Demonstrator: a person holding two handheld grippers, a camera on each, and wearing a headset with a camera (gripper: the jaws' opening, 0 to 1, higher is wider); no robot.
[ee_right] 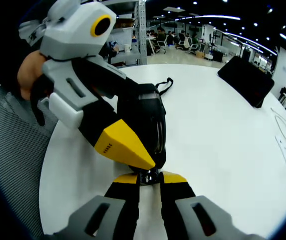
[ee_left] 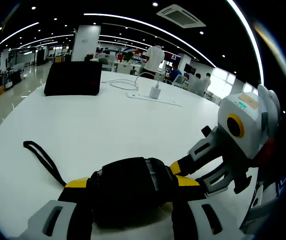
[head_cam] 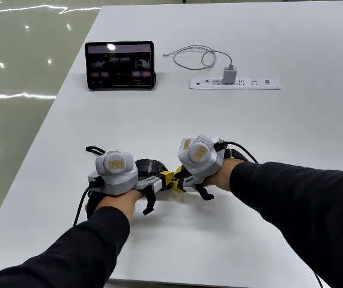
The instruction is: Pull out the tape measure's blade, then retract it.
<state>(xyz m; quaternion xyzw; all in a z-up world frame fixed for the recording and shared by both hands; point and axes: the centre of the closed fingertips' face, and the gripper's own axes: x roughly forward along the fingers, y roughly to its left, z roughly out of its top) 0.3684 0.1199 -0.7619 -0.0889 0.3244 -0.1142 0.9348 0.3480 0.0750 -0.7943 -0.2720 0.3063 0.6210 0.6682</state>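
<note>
The black tape measure [ee_left: 132,192] lies on the white surface [head_cam: 231,126], at 6 o'clock from the tablet [head_cam: 120,64]. The left gripper [ee_left: 132,182] has its fingers clamped around the case. At its 3 o'clock, the right gripper [ee_right: 150,178] pinches its fingers together on the blade tip [ee_right: 148,174].

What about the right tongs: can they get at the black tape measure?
Probably yes. The right tongs sit at the front end of the black rounded tape measure, with nothing between, while the left tongs clamp its body.
</note>
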